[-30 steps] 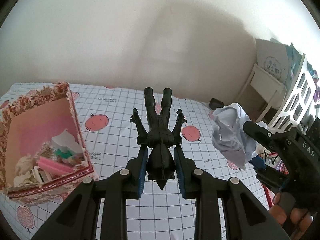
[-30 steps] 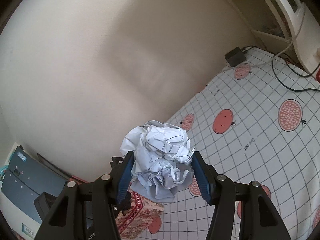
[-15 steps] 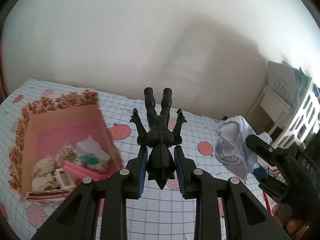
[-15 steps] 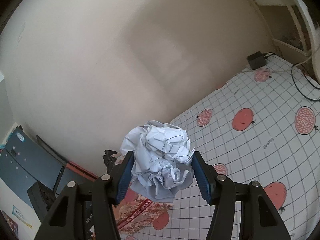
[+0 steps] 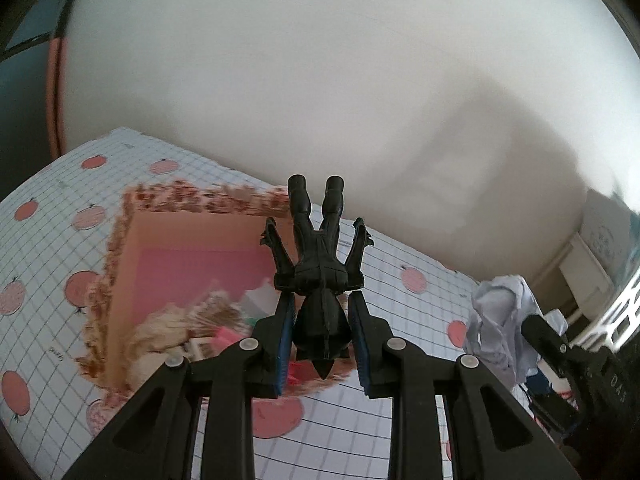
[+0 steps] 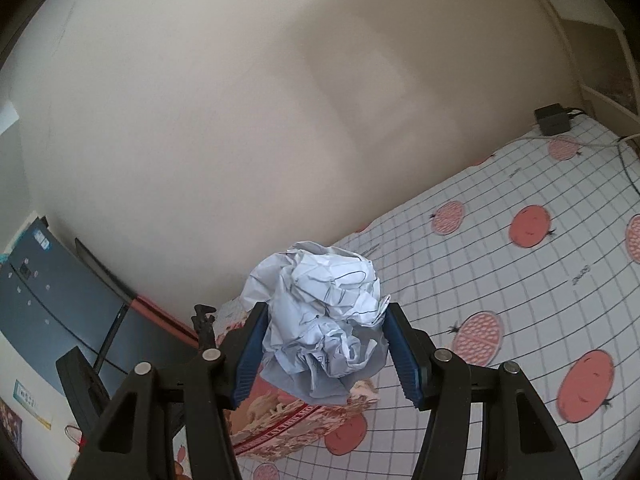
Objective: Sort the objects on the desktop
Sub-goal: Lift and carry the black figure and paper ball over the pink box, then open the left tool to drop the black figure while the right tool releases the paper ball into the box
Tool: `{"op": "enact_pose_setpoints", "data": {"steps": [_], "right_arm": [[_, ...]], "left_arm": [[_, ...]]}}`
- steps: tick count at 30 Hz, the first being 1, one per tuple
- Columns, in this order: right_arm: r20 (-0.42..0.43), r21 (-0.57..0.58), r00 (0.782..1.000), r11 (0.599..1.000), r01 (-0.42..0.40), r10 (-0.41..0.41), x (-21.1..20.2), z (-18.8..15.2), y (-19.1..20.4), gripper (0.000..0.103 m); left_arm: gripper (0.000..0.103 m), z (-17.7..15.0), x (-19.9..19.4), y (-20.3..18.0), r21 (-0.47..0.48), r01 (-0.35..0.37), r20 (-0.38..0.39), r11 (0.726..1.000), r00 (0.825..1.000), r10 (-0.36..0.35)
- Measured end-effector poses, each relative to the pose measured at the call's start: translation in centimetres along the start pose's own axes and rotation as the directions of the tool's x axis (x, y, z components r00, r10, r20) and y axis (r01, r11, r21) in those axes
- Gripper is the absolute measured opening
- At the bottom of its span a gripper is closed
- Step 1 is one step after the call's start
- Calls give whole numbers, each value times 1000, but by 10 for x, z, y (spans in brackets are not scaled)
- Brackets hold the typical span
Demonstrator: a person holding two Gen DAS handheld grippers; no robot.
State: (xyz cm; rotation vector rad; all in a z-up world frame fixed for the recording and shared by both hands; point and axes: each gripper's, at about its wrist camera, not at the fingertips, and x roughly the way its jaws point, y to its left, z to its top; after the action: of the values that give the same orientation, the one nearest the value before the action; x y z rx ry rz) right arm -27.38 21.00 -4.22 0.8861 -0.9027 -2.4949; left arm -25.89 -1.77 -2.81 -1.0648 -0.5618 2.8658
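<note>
- The black toy figure, hard moulded plastic with stiff arms and legs, was pinched head-down in the left tongs, hanging over the near corner of the box.
- A second before, the box had sat off to the left; now it lay right beneath the figure, so a drop looked close.
- The right tongs were half-spread but clamped on a crumpled paper ball, creased and light, with pen marks, which had drifted toward the same box.
- The box was cardboard with a floral rim and pink inside, already holding small things, blurred.
- Beneath lay a checked tablecloth with red fruit prints.
</note>
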Motion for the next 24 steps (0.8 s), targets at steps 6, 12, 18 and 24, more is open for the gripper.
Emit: {"op": "enact_pose_setpoints", "data": {"steps": [6, 12, 18, 24], "right_arm": [[-38, -42, 999, 999, -5, 4, 19, -15, 19, 62], [-66, -69, 998, 997, -16, 11, 31, -29, 34, 62], [-92, -91, 996, 995, -28, 20, 43, -40, 46, 62], [-111, -122, 994, 992, -29, 16, 55, -51, 56, 62]], "left_arm": [[28, 4, 0, 30, -72, -41, -2, 997, 999, 41], [28, 6, -2, 54, -132, -70, -8, 989, 998, 70], [28, 5, -8, 71, -185, -90, -13, 979, 996, 89], [28, 7, -3, 84, -221, -98, -29, 970, 995, 94]]}}
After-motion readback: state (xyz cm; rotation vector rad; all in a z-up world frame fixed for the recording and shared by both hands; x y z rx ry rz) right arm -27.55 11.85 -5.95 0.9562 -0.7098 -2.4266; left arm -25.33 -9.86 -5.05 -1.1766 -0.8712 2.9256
